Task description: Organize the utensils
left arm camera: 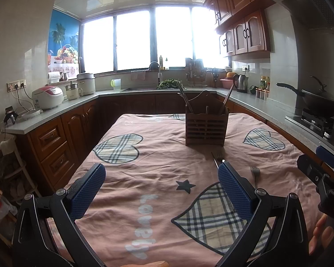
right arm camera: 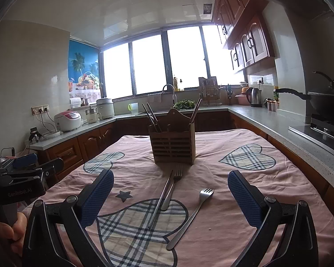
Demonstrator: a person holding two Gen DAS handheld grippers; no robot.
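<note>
Pink cloth (right arm camera: 222, 218) printed with plaid hearts and a small dark star covers the table under both of my grippers, in a kitchen with wooden cabinets and a bright window at the far wall. My right gripper (right arm camera: 170, 197) hovers low over the near part of the table with its blue-padded fingers spread wide and nothing between them. Between those fingers, on the cloth, lie two steel forks: the larger fork (right arm camera: 173, 183) points its tines toward the far side, just short of the wooden utensil holder (right arm camera: 172, 148), with a pair of metal chopsticks (right arm camera: 159, 200) lying touching along its left side; the smaller fork (right arm camera: 192, 215) lies apart to the right, angled the same way. The slatted holder stands upright near the middle of the table and already carries several chopsticks (right arm camera: 197, 109) leaning out of its compartments. My left gripper (left arm camera: 162, 185) is also held apart and empty, over the cloth to the left of the forks; from its camera only the tines of the two forks show past its right finger (left arm camera: 236, 191). A hand (right arm camera: 13, 231) holds the left gripper's handle at the near left edge of the right camera's view. A dark wok (right arm camera: 322, 104) sits on the stove on the right counter.
</note>
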